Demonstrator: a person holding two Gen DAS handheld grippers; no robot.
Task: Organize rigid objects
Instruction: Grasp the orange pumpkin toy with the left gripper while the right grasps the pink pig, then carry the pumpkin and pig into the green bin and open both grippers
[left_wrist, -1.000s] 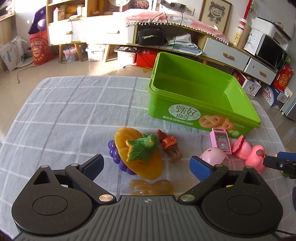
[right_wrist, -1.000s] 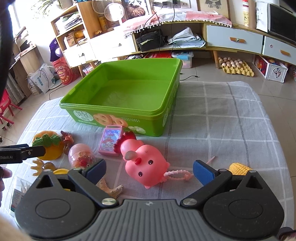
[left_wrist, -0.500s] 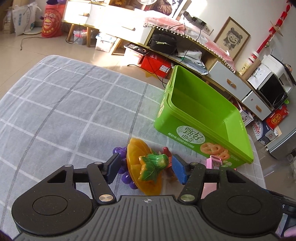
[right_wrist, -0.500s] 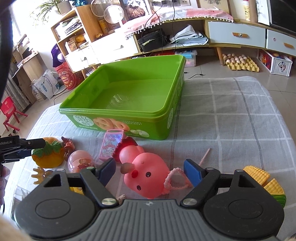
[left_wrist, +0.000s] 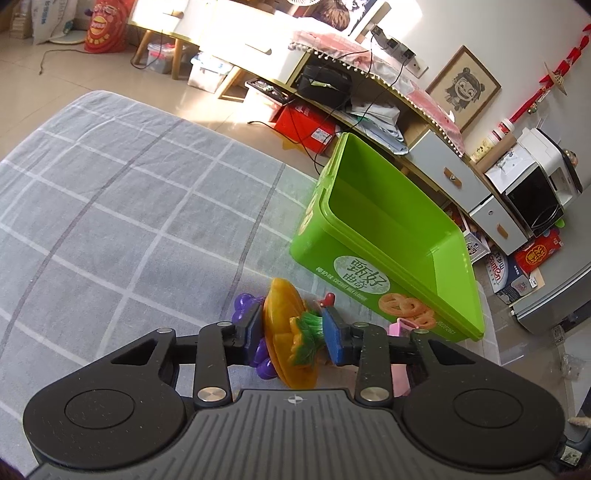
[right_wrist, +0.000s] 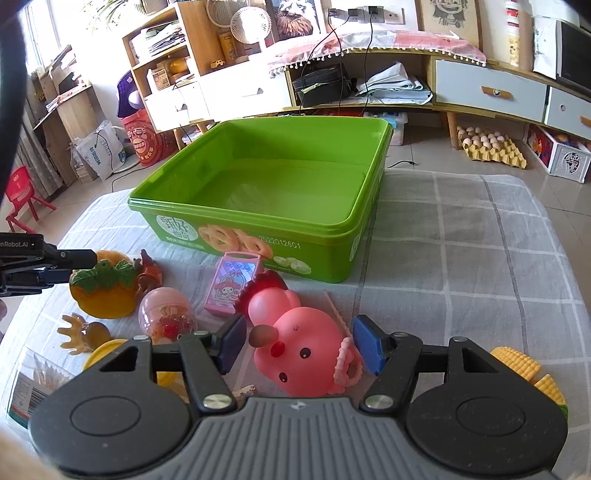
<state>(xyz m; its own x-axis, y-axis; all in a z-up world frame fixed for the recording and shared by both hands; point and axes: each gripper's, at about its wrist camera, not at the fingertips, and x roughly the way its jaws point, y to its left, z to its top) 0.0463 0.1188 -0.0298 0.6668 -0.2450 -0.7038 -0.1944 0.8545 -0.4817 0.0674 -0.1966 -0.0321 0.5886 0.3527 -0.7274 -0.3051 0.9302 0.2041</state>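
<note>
An orange pumpkin toy (left_wrist: 282, 332) with a green leafy stem lies on the checked cloth beside purple grapes (left_wrist: 243, 301). My left gripper (left_wrist: 293, 334) has it between its closing jaws; both blue pads touch it. Its fingers (right_wrist: 55, 266) also show at the left of the right wrist view, on the pumpkin toy (right_wrist: 103, 295). A pink pig toy (right_wrist: 299, 347) lies between the closing jaws of my right gripper (right_wrist: 299, 347), with a thin gap at the left pad. The green cookie box (right_wrist: 332, 254) stands behind with nothing inside and reappears (left_wrist: 351, 273) in the left wrist view.
A pink card case (right_wrist: 232, 282), a pink capsule ball (right_wrist: 166, 310), a brown figure (right_wrist: 147, 269) and an amber antler piece (right_wrist: 79, 332) lie near the box's front. Toy corn (right_wrist: 517, 363) is at the right. Shelves and drawers stand beyond the table.
Both grippers' jaws have narrowed from wide apart. The left one rolled and came in around the pumpkin toy. The right one drew in around the pink pig.
</note>
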